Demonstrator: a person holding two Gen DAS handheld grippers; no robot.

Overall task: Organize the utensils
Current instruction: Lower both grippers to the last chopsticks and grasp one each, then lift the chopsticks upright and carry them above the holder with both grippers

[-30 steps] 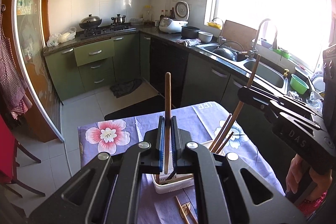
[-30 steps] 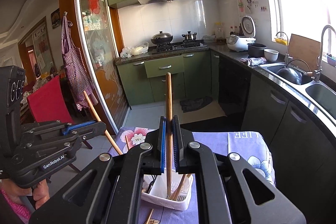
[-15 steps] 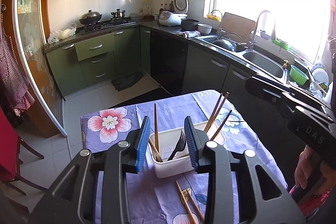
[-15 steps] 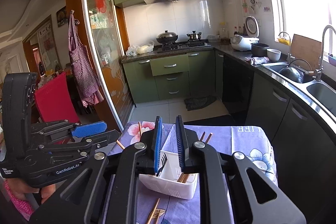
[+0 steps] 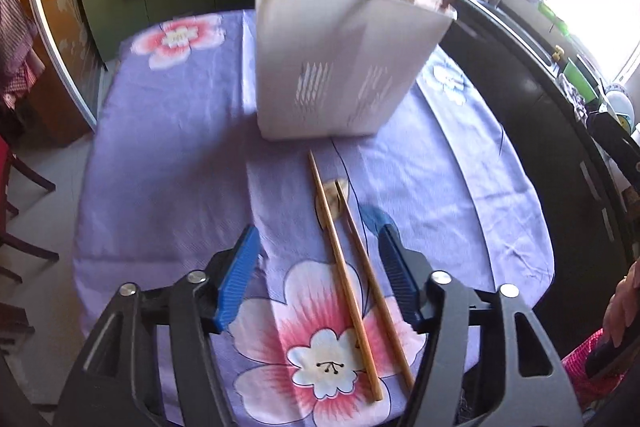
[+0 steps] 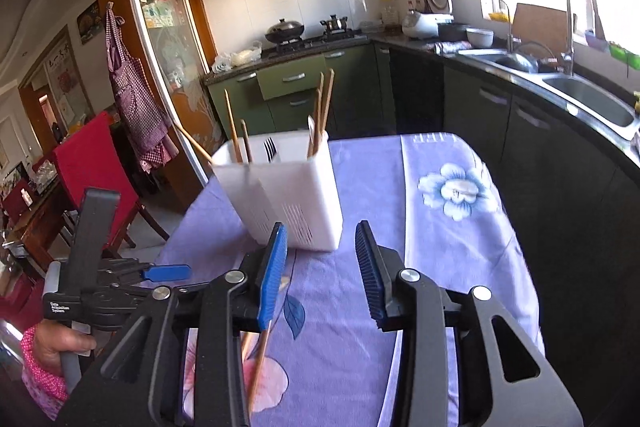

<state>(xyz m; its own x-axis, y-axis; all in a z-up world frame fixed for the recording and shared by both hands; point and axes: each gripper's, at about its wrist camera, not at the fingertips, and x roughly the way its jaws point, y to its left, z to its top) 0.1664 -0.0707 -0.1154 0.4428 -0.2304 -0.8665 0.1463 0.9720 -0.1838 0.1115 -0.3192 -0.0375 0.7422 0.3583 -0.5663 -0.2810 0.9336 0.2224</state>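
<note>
The left gripper (image 5: 318,263) hangs spread wide over two loose chopsticks (image 5: 344,263) lying between its fingers on the floral tablecloth (image 5: 168,163); the right gripper (image 6: 322,261) is likewise parted, gripping nothing; ahead of both stands the white utensil holder (image 6: 292,193), with upright chopsticks (image 6: 322,111) and a dark fork (image 6: 270,149) inside.

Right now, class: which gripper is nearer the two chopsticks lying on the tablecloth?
Left. The left gripper hangs open right over the chopsticks, straddling them; the right gripper, also open, sits beside them, nearer the white holder.
</note>
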